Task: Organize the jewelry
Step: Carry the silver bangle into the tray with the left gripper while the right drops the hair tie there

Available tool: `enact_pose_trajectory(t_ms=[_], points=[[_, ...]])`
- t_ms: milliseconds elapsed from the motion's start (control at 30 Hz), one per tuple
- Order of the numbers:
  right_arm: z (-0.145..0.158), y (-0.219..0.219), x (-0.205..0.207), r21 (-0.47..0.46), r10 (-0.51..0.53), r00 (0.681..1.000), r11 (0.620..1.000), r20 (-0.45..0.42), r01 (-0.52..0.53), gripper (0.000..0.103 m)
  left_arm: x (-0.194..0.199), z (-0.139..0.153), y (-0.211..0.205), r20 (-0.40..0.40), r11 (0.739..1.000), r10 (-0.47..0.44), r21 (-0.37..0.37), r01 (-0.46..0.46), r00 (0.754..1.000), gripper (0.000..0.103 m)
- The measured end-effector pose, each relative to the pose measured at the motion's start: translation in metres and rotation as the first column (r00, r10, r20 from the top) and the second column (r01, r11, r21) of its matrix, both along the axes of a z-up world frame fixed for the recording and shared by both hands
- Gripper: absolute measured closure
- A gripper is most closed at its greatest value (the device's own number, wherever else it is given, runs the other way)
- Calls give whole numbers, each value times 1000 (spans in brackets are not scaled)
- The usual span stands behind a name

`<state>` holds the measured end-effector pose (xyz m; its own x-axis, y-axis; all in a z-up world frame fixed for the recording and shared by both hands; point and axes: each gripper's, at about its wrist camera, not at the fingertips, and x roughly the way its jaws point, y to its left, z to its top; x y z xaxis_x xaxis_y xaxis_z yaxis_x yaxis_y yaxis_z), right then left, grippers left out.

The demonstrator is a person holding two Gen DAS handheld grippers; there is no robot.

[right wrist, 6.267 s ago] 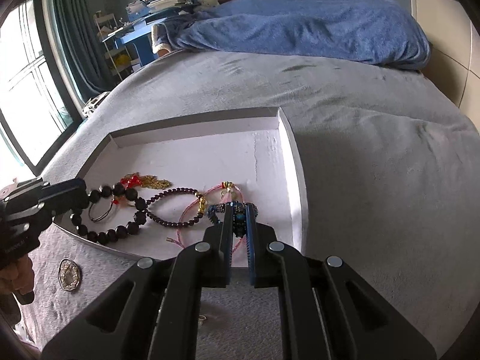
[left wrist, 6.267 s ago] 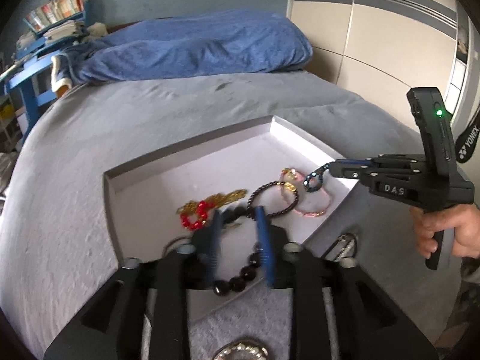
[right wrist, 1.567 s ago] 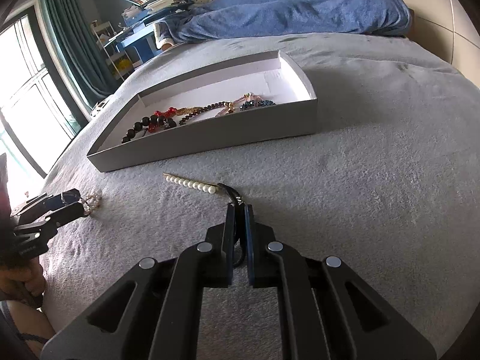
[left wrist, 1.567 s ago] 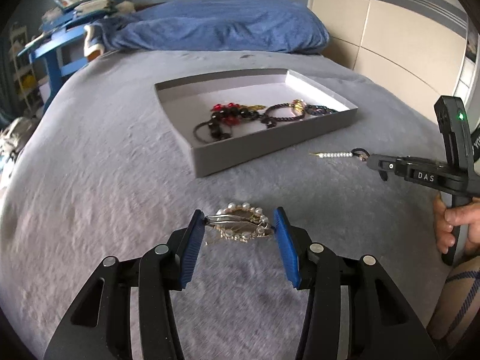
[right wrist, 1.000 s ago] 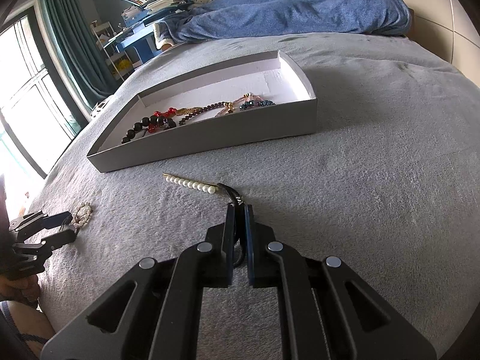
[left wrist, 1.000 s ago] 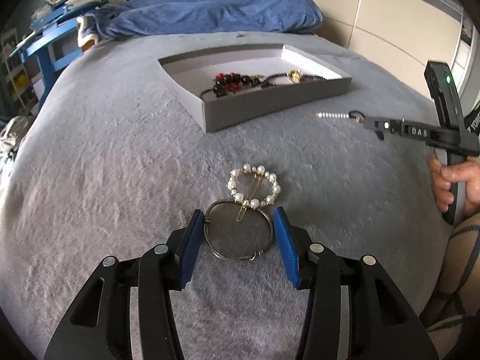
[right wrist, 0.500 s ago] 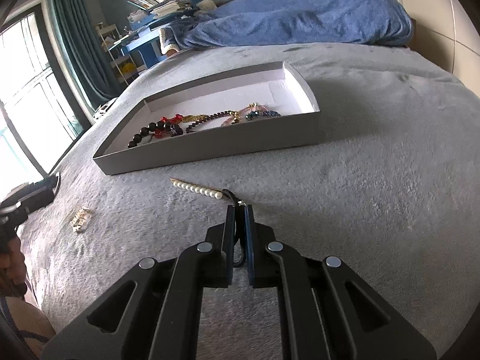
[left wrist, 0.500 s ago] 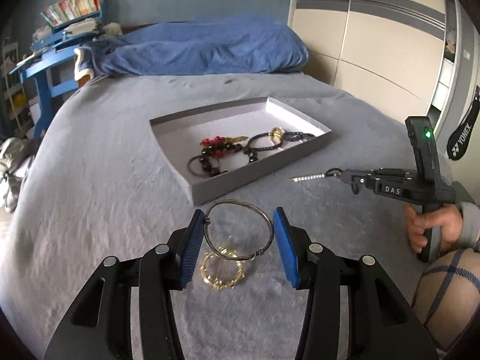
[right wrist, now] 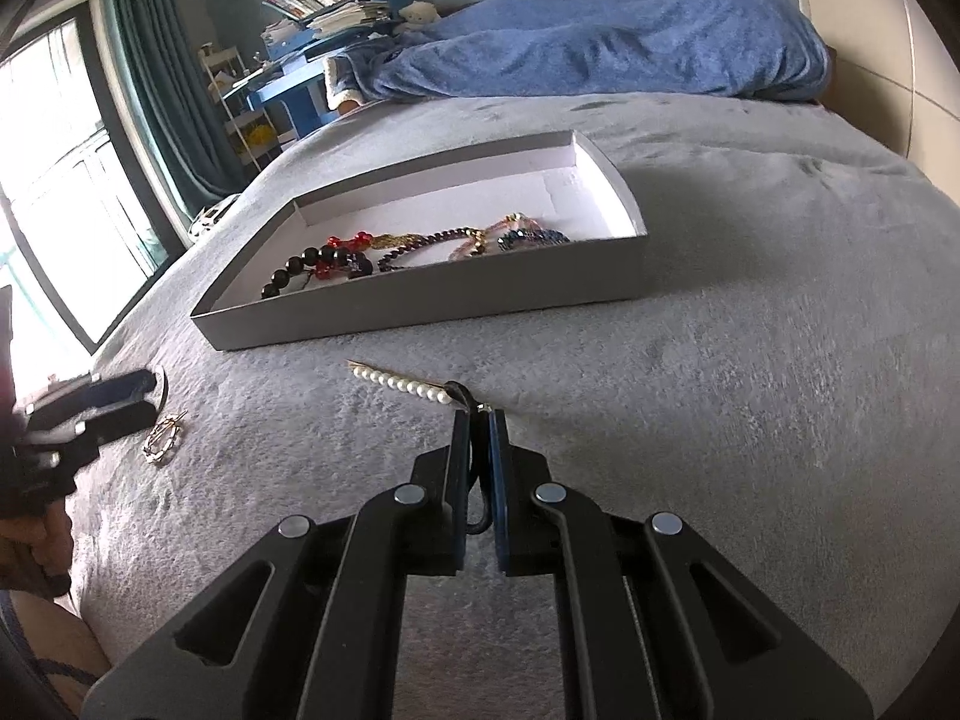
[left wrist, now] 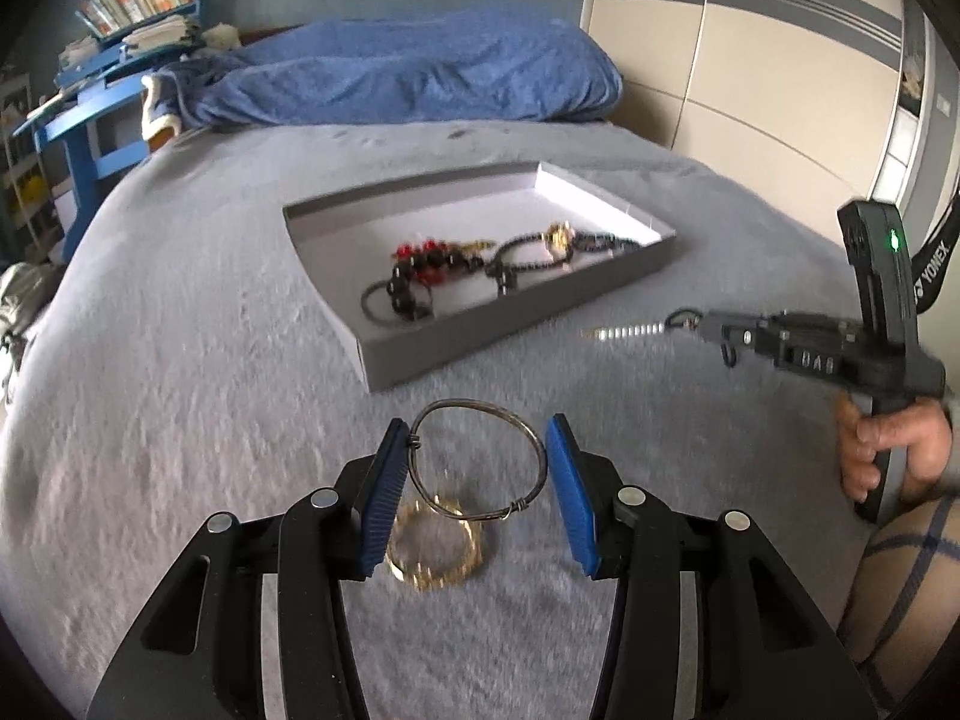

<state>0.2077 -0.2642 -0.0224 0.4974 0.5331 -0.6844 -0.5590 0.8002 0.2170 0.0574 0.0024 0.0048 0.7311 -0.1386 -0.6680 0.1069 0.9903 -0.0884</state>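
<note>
One grey tray lies on the bed, holding several beaded bracelets. Nearer than the tray, the left gripper clasps one wire bangle above one pearl hair clip. The right gripper pinches one pearl hairpin.

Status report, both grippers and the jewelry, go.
Left gripper clamps thin silver wire bangle. Right gripper shut on pearl-lined hair clip. Grey tray ahead, path unobstructed.

Black tongs with blue ribbed pads, silver screws.
</note>
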Motion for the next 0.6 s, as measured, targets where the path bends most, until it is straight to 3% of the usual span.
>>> enact_pose_trajectory(t_ms=[600], points=[[56, 16, 28, 77, 28, 995, 996, 97, -35, 97, 52, 39, -13, 86, 1000, -6, -29, 9, 996, 55]])
